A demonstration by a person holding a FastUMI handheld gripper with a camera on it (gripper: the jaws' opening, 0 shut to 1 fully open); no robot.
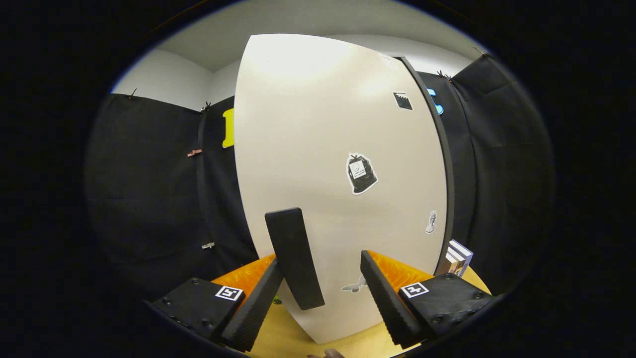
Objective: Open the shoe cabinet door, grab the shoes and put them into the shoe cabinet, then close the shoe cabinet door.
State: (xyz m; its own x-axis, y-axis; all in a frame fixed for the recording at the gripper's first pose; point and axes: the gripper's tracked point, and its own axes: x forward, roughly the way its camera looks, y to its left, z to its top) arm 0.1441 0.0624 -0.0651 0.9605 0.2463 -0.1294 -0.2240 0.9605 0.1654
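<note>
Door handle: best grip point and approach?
Take the handle, the dark upright bar on the white door, near its middle, one finger on each long side. Come straight on from the front: it stands just ahead of the open gripper, closer to the left finger. It tilts a bit, so roll to match.

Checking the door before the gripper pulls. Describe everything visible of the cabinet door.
The cabinet door is a tall, smooth, off-white panel with a faint sheen, standing upright just ahead of the gripper. A dark bar handle sits low on it, between the open fingers, nearer one; contact cannot be told. Several stickers dot its face. A dark edge runs down one side. Its base meets the yellowish surface.
</note>
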